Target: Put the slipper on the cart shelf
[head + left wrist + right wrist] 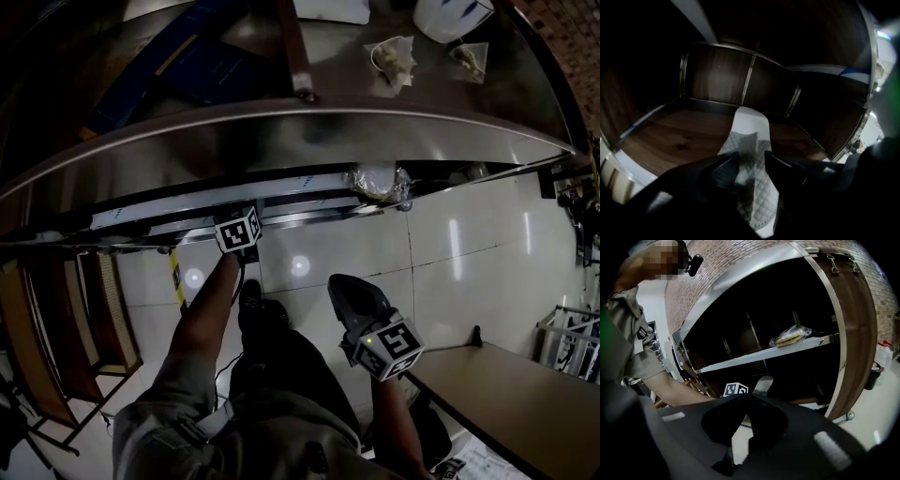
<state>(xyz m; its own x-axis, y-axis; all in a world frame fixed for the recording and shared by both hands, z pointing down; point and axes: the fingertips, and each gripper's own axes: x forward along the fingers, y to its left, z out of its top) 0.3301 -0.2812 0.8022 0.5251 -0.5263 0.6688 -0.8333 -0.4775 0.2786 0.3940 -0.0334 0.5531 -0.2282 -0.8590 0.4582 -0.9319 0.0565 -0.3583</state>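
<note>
A white quilted slipper (750,126) lies flat on the wooden bottom shelf (679,136) of the cart, toe pointing inward. My left gripper (752,157) is open, its jaws standing on either side of the slipper's upper without pressing it. In the head view only its marker cube (238,230) shows, at the cart's edge; the jaws are hidden under the steel top (281,131). In the right gripper view the slipper (763,383) shows pale beside that cube. My right gripper (349,286) hangs over the floor in front of the cart, shut and empty (746,397).
A bagged food item (790,337) lies on the cart's middle shelf. Crumpled white bags (394,56) and a white container (450,14) sit on the top. A brown table (506,394) stands at lower right, wooden slatted furniture (66,319) at left, a wire rack (572,337) far right.
</note>
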